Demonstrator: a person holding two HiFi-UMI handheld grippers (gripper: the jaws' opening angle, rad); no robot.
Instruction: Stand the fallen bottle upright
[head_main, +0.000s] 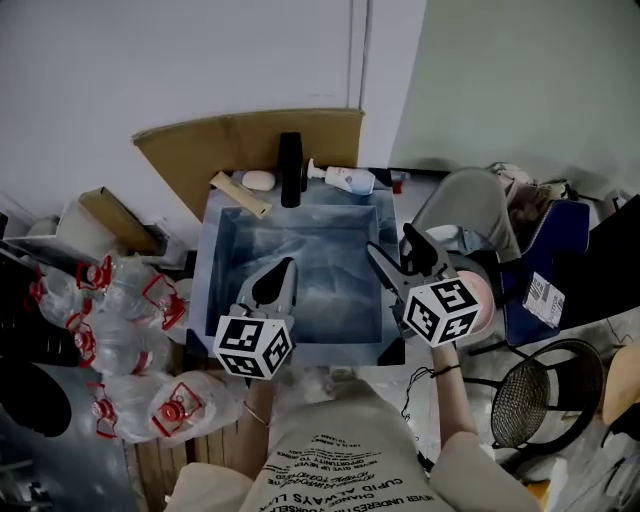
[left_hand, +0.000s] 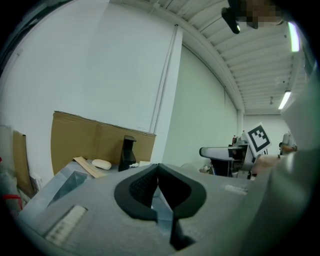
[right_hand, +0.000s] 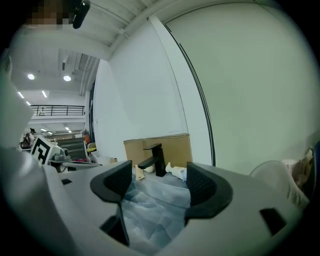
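Note:
A white pump bottle (head_main: 346, 180) lies on its side on the back rim of the blue-grey sink (head_main: 215, 262), just right of the black faucet (head_main: 290, 168). In the right gripper view the bottle (right_hand: 176, 171) shows beyond the jaws, beside the faucet (right_hand: 156, 160). My left gripper (head_main: 282, 268) hovers over the near left of the basin, shut with nothing in it (left_hand: 158, 168). Over the near right of the basin, my right gripper (head_main: 392, 246) is open and empty (right_hand: 159, 182). Both are well short of the bottle.
A soap bar (head_main: 258, 180) and a wooden piece (head_main: 240, 194) lie on the back rim left of the faucet. Cardboard (head_main: 250, 135) stands behind the sink. Several empty plastic bottles (head_main: 125, 330) pile at the left. A grey chair (head_main: 470, 205) and a wire basket (head_main: 540, 395) are at the right.

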